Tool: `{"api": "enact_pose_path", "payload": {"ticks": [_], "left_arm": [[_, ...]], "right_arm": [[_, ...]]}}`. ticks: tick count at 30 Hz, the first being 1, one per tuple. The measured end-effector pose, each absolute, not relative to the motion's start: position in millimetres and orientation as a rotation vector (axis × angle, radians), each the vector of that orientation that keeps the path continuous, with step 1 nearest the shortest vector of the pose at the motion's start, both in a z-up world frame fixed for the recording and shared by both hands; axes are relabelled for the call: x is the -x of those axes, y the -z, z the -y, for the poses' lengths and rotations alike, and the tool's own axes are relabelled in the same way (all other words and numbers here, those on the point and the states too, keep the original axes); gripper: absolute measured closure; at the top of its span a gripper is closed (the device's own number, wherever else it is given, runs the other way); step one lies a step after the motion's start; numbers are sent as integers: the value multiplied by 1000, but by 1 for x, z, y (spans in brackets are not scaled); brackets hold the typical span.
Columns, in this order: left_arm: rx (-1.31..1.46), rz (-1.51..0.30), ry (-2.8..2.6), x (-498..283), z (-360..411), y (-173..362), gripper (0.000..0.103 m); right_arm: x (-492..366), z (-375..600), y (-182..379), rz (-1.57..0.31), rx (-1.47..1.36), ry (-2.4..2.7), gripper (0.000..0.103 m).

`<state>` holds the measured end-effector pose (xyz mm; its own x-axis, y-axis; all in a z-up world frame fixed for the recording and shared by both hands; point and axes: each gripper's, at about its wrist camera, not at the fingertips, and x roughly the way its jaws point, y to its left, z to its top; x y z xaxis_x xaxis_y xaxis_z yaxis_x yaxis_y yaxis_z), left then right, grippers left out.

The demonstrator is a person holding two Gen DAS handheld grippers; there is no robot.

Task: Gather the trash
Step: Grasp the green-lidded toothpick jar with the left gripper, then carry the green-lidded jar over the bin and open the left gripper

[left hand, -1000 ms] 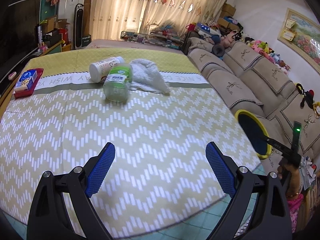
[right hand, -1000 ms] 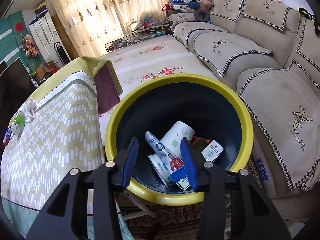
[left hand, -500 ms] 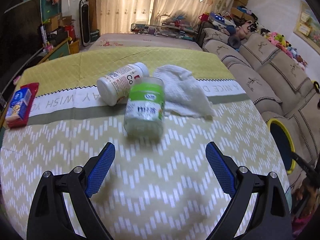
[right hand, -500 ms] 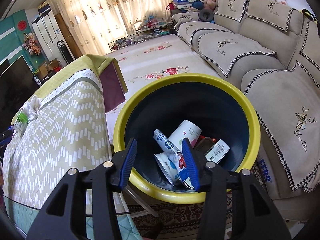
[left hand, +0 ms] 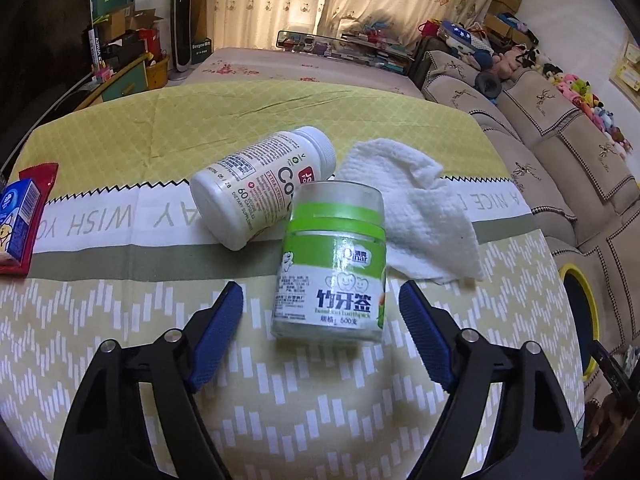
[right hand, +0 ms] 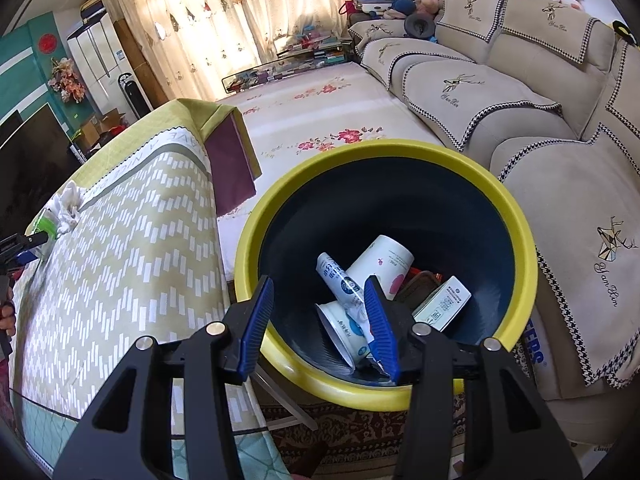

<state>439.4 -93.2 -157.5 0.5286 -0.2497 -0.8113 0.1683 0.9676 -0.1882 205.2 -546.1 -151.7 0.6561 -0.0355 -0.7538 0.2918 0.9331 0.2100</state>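
In the left wrist view a green-labelled toothpick jar (left hand: pixel 332 264) lies on the tablecloth, its base toward me. My left gripper (left hand: pixel 320 328) is open, its blue fingers on either side of the jar's near end, not touching. A white pill bottle (left hand: pixel 260 184) lies behind it and a crumpled white tissue (left hand: pixel 416 216) to its right. In the right wrist view my right gripper (right hand: pixel 318 324) is open and empty over the yellow-rimmed dark bin (right hand: pixel 520 240), which holds a toothpaste tube (right hand: pixel 340 280), a paper cup (right hand: pixel 384 260) and other trash.
A red wrapper with a blue box (left hand: pixel 20 216) lies at the table's left edge. The bin's rim also shows at the right of the left wrist view (left hand: pixel 592 312). A beige sofa (right hand: pixel 500 92) stands beside the bin. The table (right hand: pixel 120 260) is left of the bin.
My left gripper has moved forward across the table until its open fingers flank the toothpick jar. My right gripper has stayed over the bin, shifting slightly, and is still open.
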Motion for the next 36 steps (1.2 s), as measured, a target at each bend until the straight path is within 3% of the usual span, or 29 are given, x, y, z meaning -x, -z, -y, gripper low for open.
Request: {"api": "enact_pose_path", "payload": {"ticks": [8,23,36], "left_arm": [[77,-973,252,-441,101,155,52],[-52,-909,354,-350,142,121,53],[-142,-855,597,-279,243,87,53]], "right_arm": [[-205,542,151,-839,-321,181,57],[-185,533,138,-798,-320,162,57],[-146,554,127,-739,-345,202,57]]}}
